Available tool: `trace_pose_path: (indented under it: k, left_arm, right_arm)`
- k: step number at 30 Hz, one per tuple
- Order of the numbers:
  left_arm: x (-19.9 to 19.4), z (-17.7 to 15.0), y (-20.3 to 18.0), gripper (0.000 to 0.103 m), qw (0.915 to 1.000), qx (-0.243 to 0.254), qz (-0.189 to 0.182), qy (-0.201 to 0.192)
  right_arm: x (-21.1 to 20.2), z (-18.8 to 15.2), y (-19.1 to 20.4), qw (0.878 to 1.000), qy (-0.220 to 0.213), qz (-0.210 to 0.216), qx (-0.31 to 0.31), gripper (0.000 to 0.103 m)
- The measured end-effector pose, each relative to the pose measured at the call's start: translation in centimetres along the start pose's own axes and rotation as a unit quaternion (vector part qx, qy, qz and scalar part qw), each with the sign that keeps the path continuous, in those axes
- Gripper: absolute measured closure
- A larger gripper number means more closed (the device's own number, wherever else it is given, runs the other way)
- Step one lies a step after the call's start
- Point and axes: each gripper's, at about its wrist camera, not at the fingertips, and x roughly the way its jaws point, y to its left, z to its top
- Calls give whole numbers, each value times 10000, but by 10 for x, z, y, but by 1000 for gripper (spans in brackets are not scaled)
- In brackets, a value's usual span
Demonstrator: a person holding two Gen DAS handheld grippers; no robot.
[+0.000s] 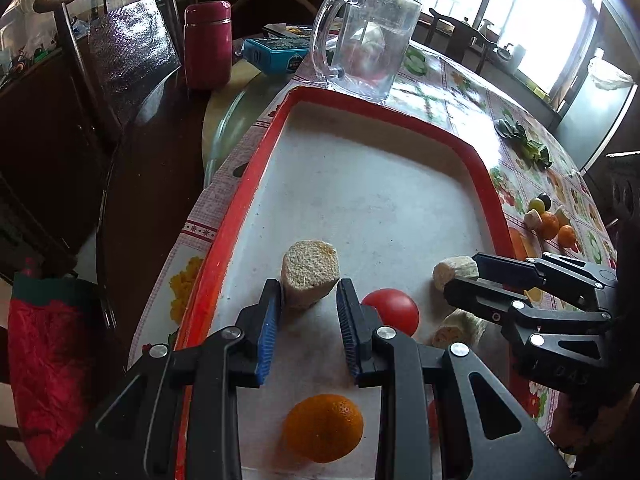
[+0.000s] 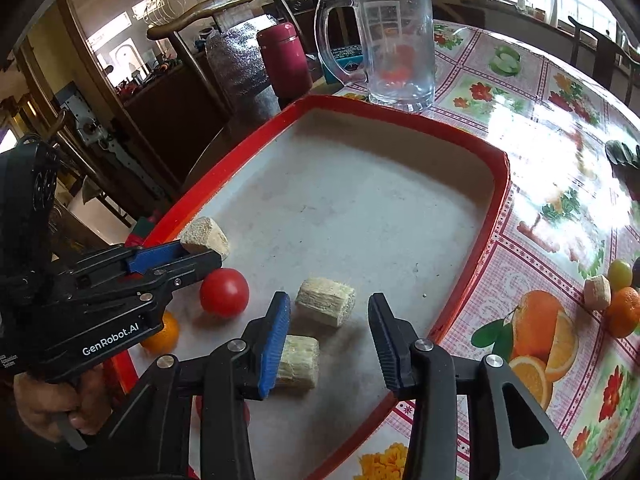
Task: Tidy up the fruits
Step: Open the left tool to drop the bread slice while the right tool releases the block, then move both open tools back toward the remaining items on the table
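A red-rimmed tray (image 1: 486, 184) (image 2: 494, 208) holds a beige cut chunk (image 1: 310, 272) (image 2: 205, 236), a red tomato (image 1: 394, 310) (image 2: 224, 292), an orange (image 1: 323, 428) (image 2: 162, 334) and two more beige chunks (image 2: 326, 301) (image 2: 298, 360). My left gripper (image 1: 308, 328) (image 2: 202, 250) is open, its fingers either side of the upright chunk. My right gripper (image 2: 330, 344) (image 1: 460, 280) is open just before the two chunks. Loose fruit (image 1: 548, 220) (image 2: 620, 304) lies on the tablecloth right of the tray.
A glass mug (image 1: 366, 40) (image 2: 390, 40) stands behind the tray. A maroon flask (image 1: 207, 44) (image 2: 285, 58), a blue box (image 1: 276, 54) and a wooden chair (image 1: 108, 32) are beyond. Green leaves (image 1: 522, 142) lie on the cloth at the right.
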Motion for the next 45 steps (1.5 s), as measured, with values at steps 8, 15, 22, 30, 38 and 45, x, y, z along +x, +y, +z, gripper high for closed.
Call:
trace_pose_path:
  k: [8, 15, 22, 30, 38, 45]
  left_arm:
    - [-23, -5, -5, 77, 9997, -52, -57, -222]
    - [-40, -14, -25, 76, 9991, 31, -165, -381]
    - [-55, -25, -61, 56, 9978, 324, -181, -558]
    - [-64, -33, -98, 31, 9950, 604, -342, -724]
    - [-65, -38, -130, 18, 9920, 817, -524, -803]
    - [-61, -41, -156, 18, 9898, 866, -853, -740]
  right_arm:
    - [-39, -11, -6, 9993, -335, 119, 132, 60]
    - [-74, -31, -16, 9980, -565, 103, 244, 59]
    - [-99, -55, -36, 9965, -674, 8, 494, 58]
    - [-132, -85, -70, 9927, -858, -235, 819, 54]
    - [-156, -111, -101, 9879, -957, -498, 1114, 52]
    - [-170, -128, -130, 9834, -984, -702, 1354, 53]
